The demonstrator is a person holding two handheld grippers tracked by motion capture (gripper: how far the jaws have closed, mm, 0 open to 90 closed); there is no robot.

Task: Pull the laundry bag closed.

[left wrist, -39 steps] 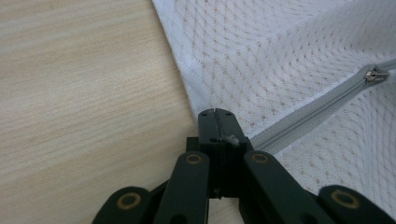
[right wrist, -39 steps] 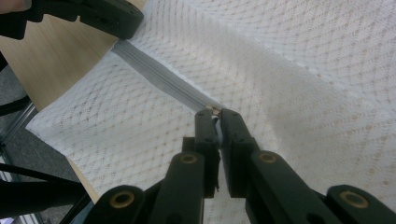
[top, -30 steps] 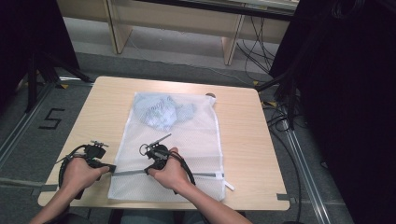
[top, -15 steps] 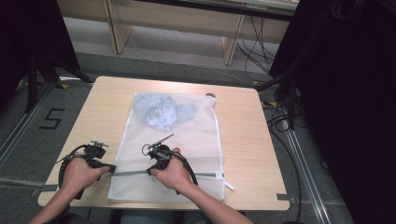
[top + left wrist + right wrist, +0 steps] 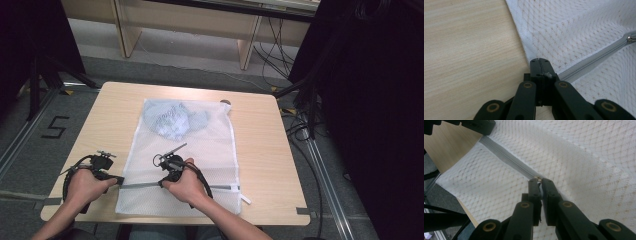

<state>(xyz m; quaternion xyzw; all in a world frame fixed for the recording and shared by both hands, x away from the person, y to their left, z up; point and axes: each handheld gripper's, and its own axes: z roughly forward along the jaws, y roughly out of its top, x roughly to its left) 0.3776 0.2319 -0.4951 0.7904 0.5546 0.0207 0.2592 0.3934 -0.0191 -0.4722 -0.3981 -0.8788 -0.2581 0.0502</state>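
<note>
While the white mesh bag lies flat on the table, its grey zipper runs from the left gripper, clamped on the bag's edge, across to the right gripper, clamped on the slider.

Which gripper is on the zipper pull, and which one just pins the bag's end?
The right gripper holds the zipper pull, midway along the grey zipper. The left gripper clamps the mesh bag at its left edge, where the zipper ends.

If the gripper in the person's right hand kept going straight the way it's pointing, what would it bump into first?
The right gripper already pinches the zipper pull on the white mesh bag. Pushed straight on, it would probably slide along the grey zipper toward the left gripper.
</note>
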